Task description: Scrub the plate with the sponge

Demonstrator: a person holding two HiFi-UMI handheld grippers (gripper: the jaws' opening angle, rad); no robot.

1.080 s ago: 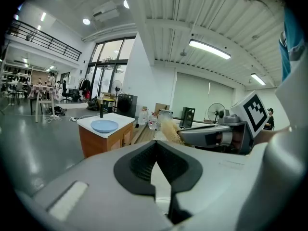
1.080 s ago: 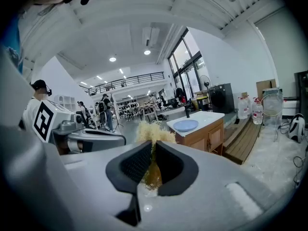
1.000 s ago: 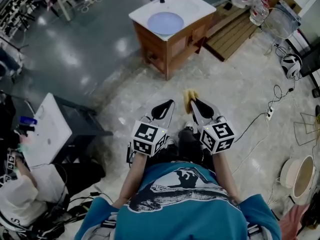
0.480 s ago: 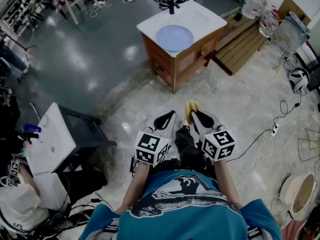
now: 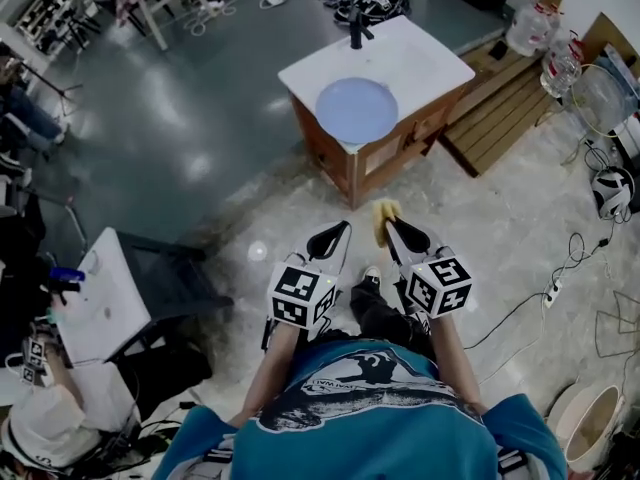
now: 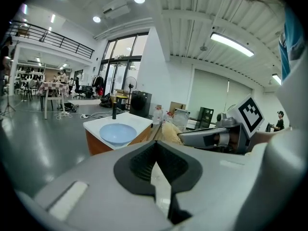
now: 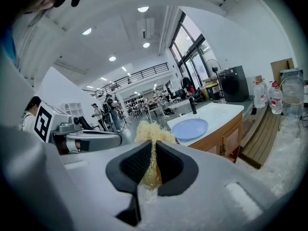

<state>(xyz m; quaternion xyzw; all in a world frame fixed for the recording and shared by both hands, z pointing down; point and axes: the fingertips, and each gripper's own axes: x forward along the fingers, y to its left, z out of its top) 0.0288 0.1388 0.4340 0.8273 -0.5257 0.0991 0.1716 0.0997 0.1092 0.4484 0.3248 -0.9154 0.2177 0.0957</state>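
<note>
Plate [image 5: 357,110] on sink top [image 5: 425,60]; sponge [image 5: 381,211] in right hand-held gripper [image 5: 393,227]

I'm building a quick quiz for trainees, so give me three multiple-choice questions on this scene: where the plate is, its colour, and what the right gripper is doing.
1. Where is the plate? A. on the floor B. on the white counter C. on a chair
2. What colour is the plate? A. red B. light blue C. black
3. What state is the right gripper in? A. open and empty B. shut on the plate C. shut on the sponge

Answers: 1 B, it lies on the counter top. 2 B, it shows pale blue in every view. 3 C, the jaws pinch the yellow sponge.
</note>
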